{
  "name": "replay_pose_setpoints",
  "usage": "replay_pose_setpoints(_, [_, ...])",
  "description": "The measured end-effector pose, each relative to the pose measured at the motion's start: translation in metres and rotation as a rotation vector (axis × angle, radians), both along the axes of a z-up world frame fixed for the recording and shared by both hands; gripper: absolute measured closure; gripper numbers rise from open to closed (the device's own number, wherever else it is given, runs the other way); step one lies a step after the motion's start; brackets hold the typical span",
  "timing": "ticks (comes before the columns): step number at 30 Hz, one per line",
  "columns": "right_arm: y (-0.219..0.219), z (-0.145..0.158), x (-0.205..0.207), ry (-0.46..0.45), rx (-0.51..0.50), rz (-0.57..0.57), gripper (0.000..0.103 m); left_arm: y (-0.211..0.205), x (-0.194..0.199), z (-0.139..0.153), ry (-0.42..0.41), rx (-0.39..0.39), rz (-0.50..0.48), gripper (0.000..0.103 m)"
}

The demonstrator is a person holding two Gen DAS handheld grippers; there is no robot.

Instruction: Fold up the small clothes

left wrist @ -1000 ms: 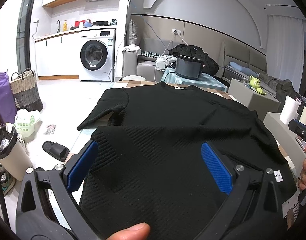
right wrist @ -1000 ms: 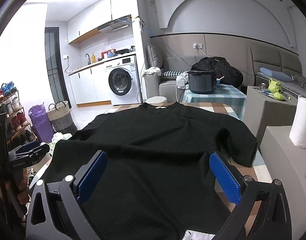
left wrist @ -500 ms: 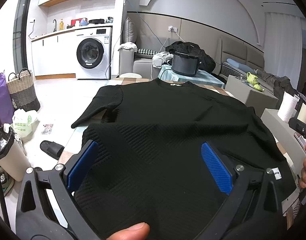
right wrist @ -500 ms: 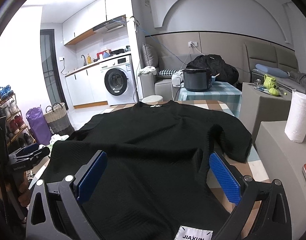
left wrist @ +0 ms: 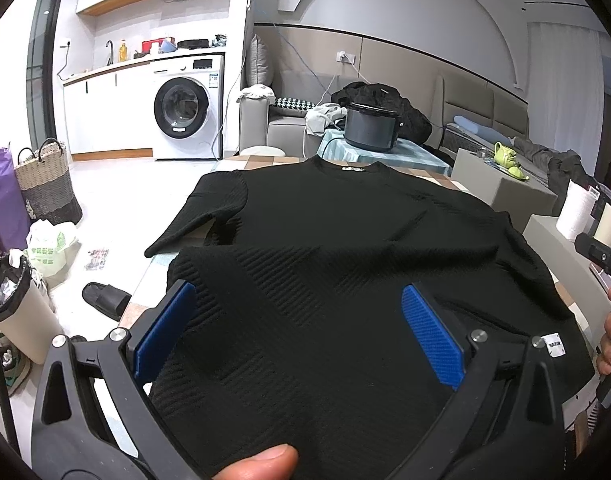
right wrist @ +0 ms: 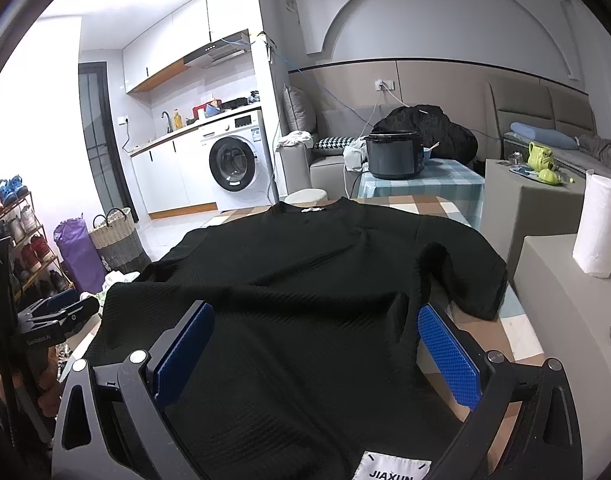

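I have the black shirt [left wrist: 345, 240] spread over the checkered surface [right wrist: 433, 204], collar at the far edge and hem at the near edge under both cameras. My left gripper [left wrist: 297, 328] has its blue pads [left wrist: 165, 328] spread wide over the hem's left part; a thumb tip [left wrist: 261, 460] pokes in at the bottom, the rest of that hand cut off. My right gripper [right wrist: 313, 352] is just as wide over the hem's right part. I cannot tell whether either gripper's fingers touch the cloth or hang above it. The left sleeve [left wrist: 193, 220] droops past the surface's left edge. The right sleeve [right wrist: 469, 276] lies rumpled near the right edge. A white label [right wrist: 393, 468] reading JIAXUN is clipped by the frame's bottom. The shirt hides most of the surface.
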State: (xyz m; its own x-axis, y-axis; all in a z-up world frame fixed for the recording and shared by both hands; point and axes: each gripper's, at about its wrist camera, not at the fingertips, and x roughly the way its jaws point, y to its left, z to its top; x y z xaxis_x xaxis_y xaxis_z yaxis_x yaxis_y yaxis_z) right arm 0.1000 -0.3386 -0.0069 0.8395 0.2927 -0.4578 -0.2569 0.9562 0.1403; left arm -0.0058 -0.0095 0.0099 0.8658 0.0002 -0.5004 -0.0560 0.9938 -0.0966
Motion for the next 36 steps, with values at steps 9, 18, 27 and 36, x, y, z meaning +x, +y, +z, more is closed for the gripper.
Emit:
replay_pose_setpoints(9, [-0.006, -0.004, 0.008, 0.013, 0.016, -0.020, 0.000, 0.003, 0.009, -0.005, 0.018, 0.005, 0.001, 0.001])
replay_pose_setpoints(18, [-0.007, -0.006, 0.008, 0.028, 0.017, -0.032, 0.000, -0.002, 0.018, -0.008, 0.018, 0.009, -0.016, 0.001])
replay_pose_setpoints(27, [0.000, -0.012, 0.019, 0.084, -0.018, -0.070, 0.000, -0.001, 0.025, -0.009, 0.023, 0.016, -0.014, 0.001])
replay_pose_setpoints(36, [0.011, -0.009, 0.029, 0.101, -0.079, -0.091, 0.000, -0.004, 0.043, 0.000, 0.021, 0.022, -0.021, 0.001])
